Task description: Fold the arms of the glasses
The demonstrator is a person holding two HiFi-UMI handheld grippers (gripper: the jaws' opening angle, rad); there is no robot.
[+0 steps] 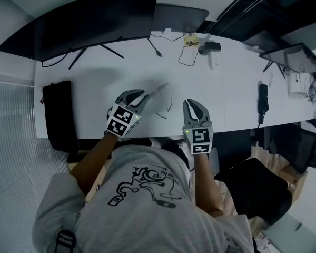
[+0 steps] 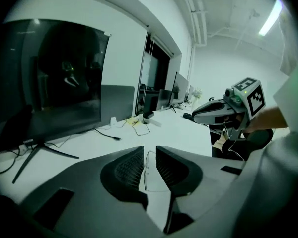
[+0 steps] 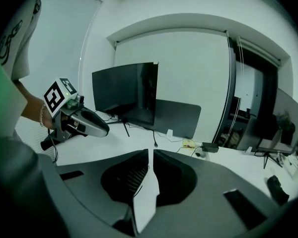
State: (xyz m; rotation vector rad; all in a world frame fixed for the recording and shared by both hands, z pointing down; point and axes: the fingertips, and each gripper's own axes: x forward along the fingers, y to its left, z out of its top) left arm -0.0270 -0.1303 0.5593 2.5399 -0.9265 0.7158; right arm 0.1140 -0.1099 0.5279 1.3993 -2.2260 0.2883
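Glasses [image 1: 165, 101] lay on the long white table [image 1: 84, 94], near its front edge and between my two hand-held grippers, with one thin arm seeming to stand out from the frame. That table filled most of the head view. A wide dark monitor [image 1: 89, 22] stood on a splayed stand at its back left, and a lower dark screen [image 1: 179, 17] sat just beside it. At the table's left end I saw a black bag [image 1: 60, 115], and off the right end a black office chair [image 1: 300, 146]. The left hand-held gripper [image 1: 141, 96] came in from the lower left with its tips just beside the glasses. I could not tell whether they touched. In the left gripper view its jaws stood apart by a moderate gap. The wire rim showed through that gap on the table beyond, and the pads [image 2: 126, 170] were not pressing on it. The right hand-held gripper [image 1: 195, 105] sat to the right of the glasses, clear of them. In the right gripper view its jaws were parted only to a narrow slit with bare table showing through. Further back were a loose cable loop [image 1: 187, 57] and a small yellow item [image 1: 190, 39] beside it, and to the right a slim black object [image 1: 263, 101].
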